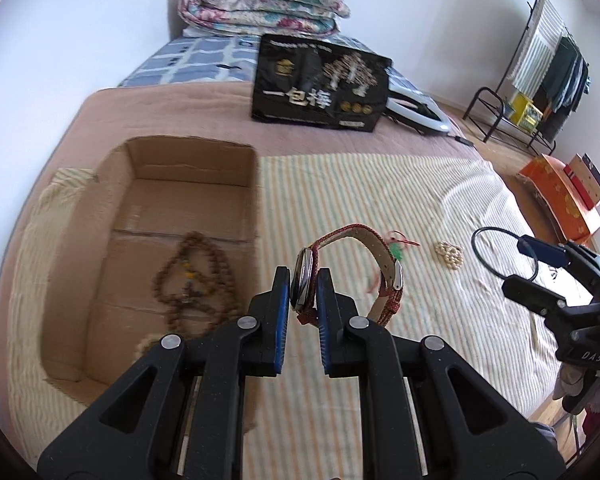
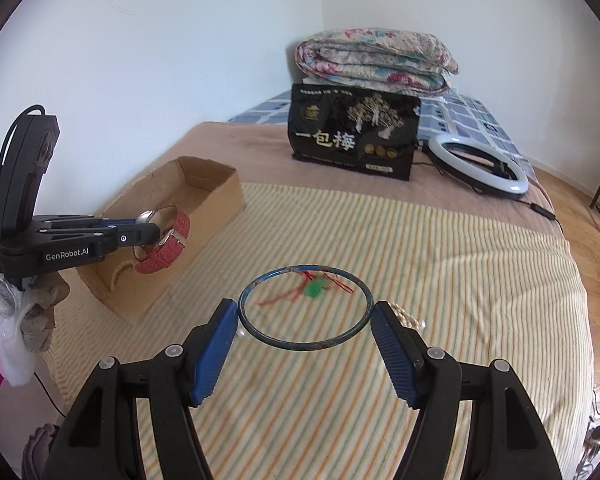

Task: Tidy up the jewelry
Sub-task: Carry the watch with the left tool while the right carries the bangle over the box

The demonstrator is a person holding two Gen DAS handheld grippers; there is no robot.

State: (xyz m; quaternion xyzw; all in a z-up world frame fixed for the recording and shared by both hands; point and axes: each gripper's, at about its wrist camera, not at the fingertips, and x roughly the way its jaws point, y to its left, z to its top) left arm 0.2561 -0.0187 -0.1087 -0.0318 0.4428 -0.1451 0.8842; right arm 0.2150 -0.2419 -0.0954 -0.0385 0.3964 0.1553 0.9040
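Observation:
My left gripper point(image 1: 304, 280) is shut on the case of a wristwatch with a red strap point(image 1: 380, 276), held up above the striped blanket. In the right wrist view that watch point(image 2: 168, 232) hangs beside the open cardboard box point(image 2: 220, 196). Inside the box point(image 1: 188, 188) lies a brown bead necklace point(image 1: 196, 276). My right gripper point(image 2: 304, 316) holds a thin dark blue bangle point(image 2: 305, 345) across its width, both pads touching the ring. On the blanket lie a green pendant on red cord point(image 2: 314, 289) and a small pearl bracelet point(image 1: 449, 254).
A black printed bag point(image 2: 352, 136) stands at the back of the bed, a ring light point(image 2: 478, 168) beside it and a folded floral quilt point(image 2: 374, 60) behind. A clothes rack point(image 1: 540, 68) and orange box point(image 1: 560, 196) are off the bed's right side.

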